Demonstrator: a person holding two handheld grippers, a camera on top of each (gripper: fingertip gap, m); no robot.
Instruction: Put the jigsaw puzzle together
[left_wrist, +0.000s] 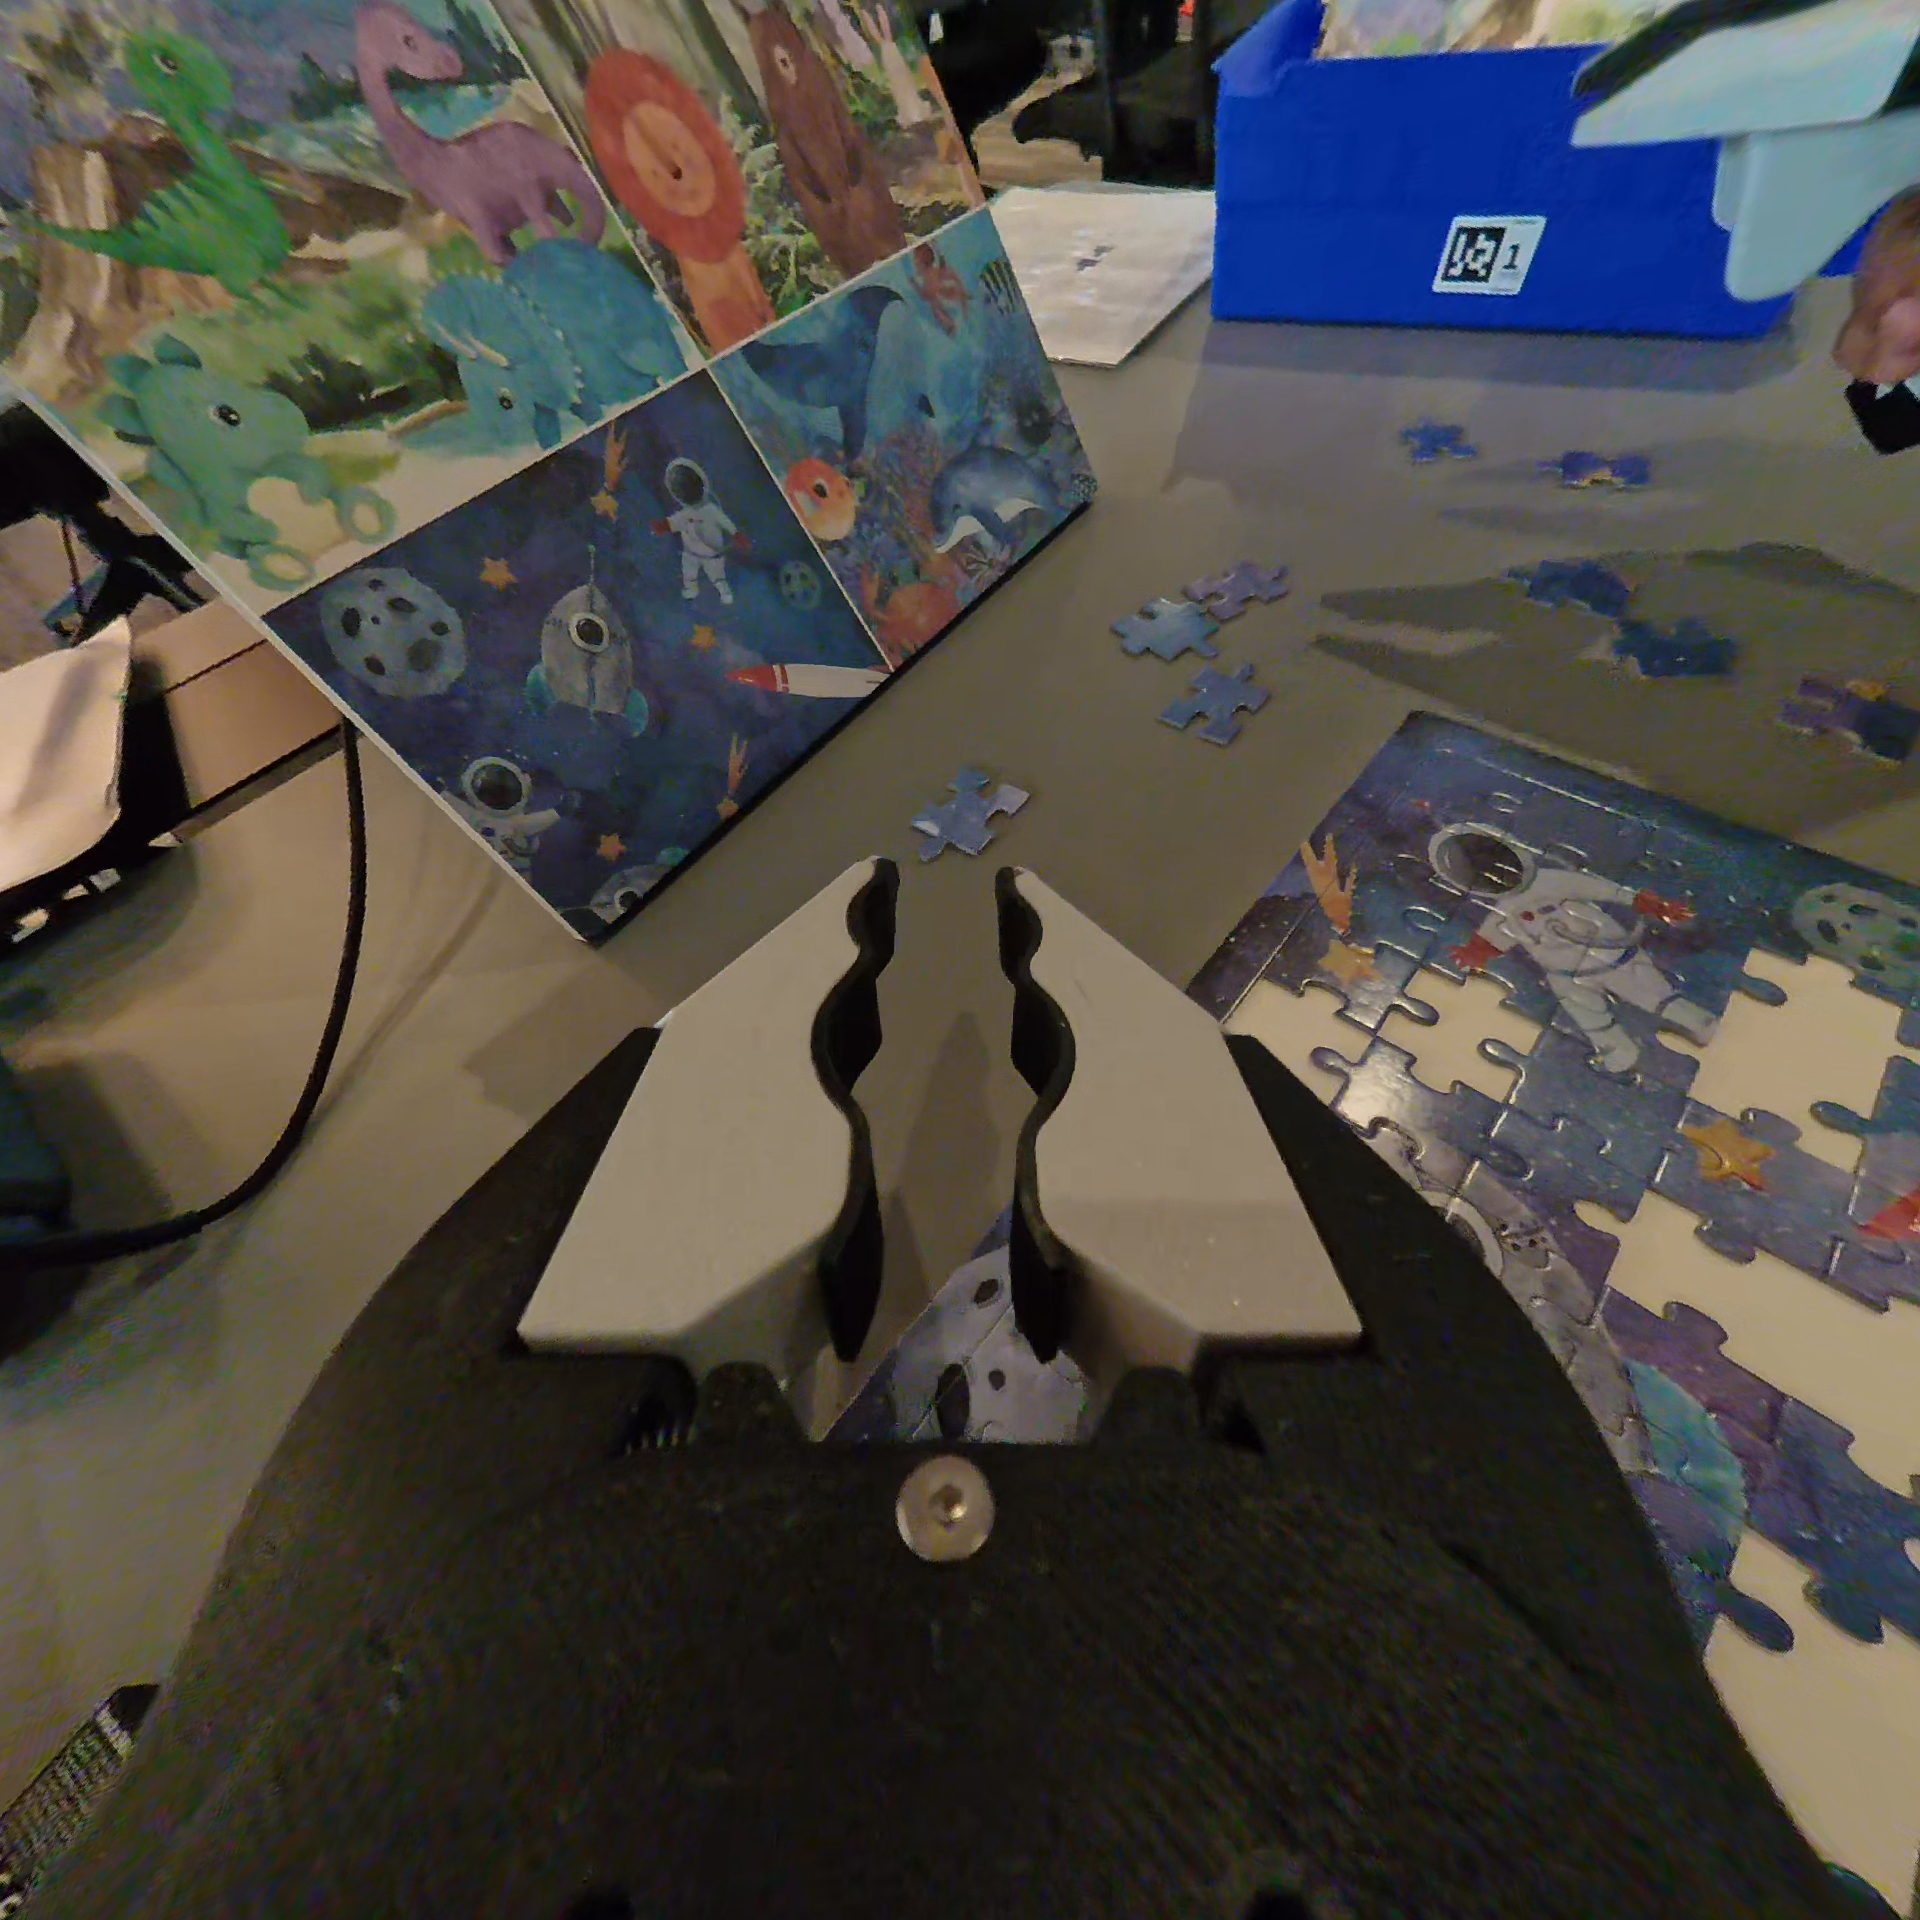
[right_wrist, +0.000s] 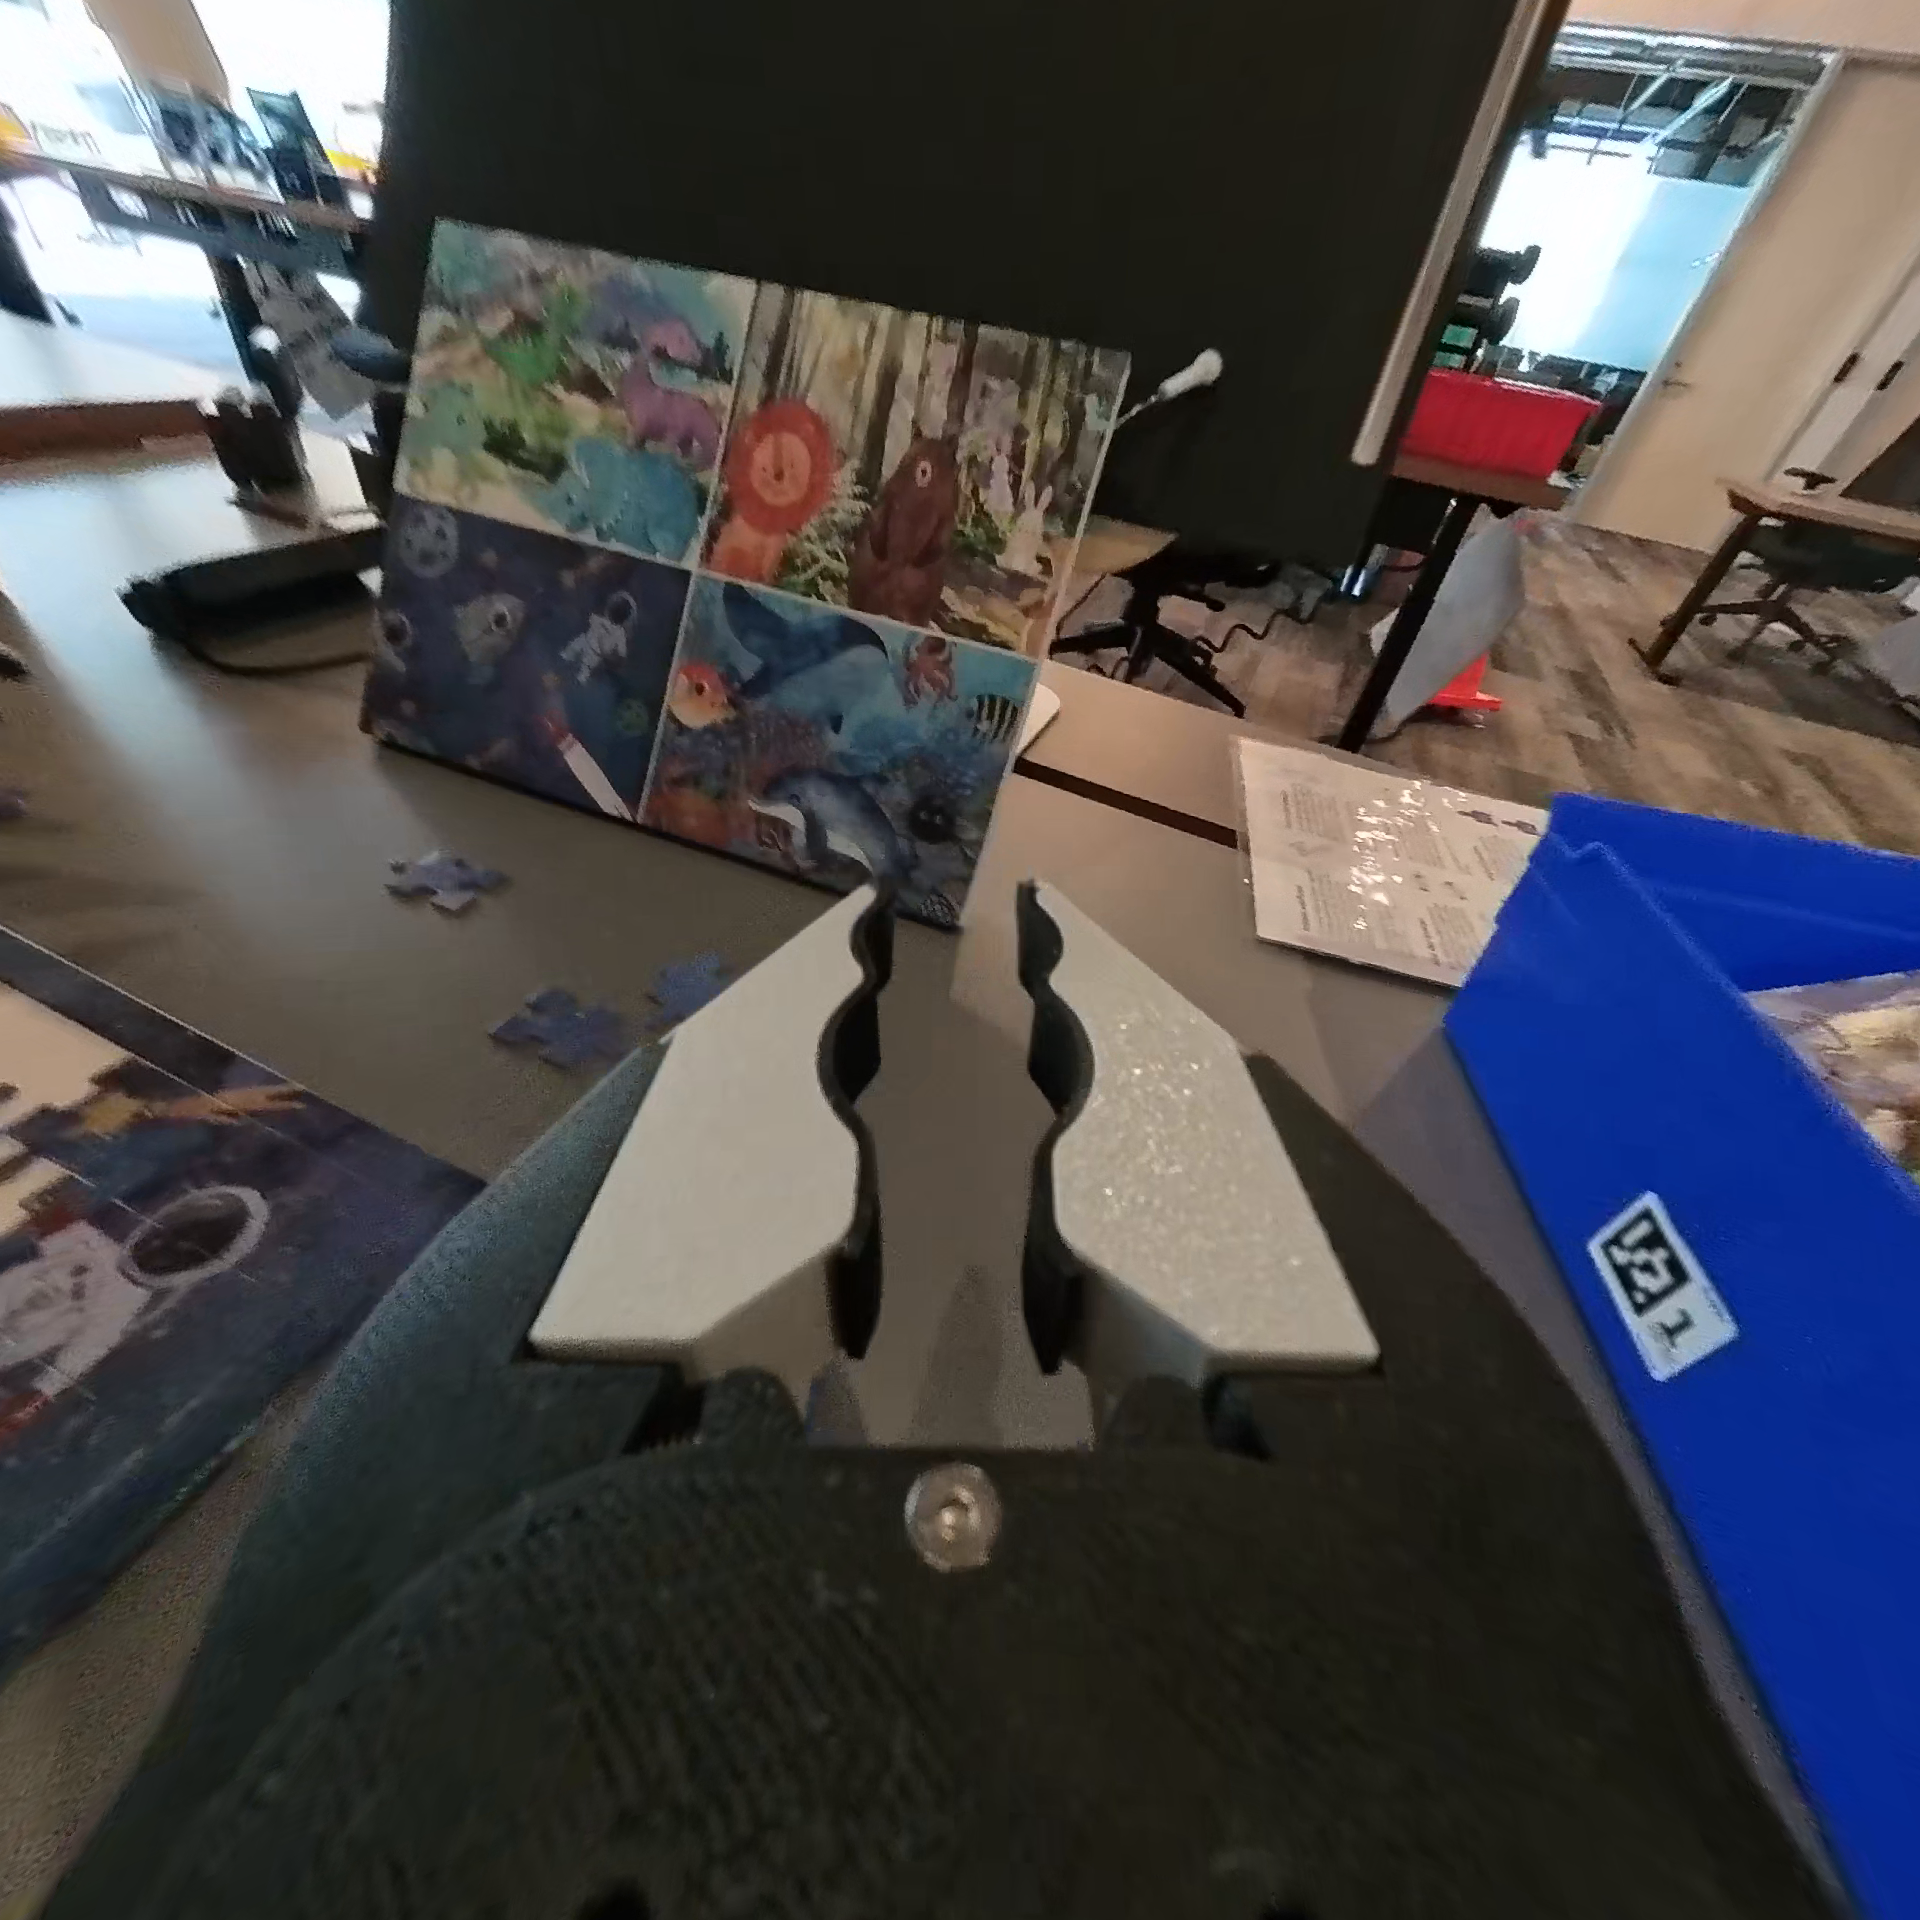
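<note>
A partly built space jigsaw (left_wrist: 1621, 1091) lies on the grey table at the right of the left wrist view, with several bare gaps in it. It shows blurred at the left of the right wrist view (right_wrist: 156, 1299). Several loose blue pieces lie on the table, one (left_wrist: 968, 812) just ahead of my left gripper (left_wrist: 948, 868), which is open and empty above the jigsaw's near-left corner. More pieces (left_wrist: 1214, 702) lie farther right. My right gripper (right_wrist: 956, 888) is open and empty above the table, and also shows at the top right of the left wrist view (left_wrist: 1787, 135).
The puzzle box (left_wrist: 540, 447) with four pictures stands upright behind the pieces; it also shows in the right wrist view (right_wrist: 727, 582). A blue bin (left_wrist: 1455, 187) sits at the back right, close to my right gripper (right_wrist: 1704, 1143). A printed sheet (right_wrist: 1371, 862) lies beside it. A black cable (left_wrist: 343, 935) runs at the left. The left gripper's tips are roughly 30 cm from the right gripper's.
</note>
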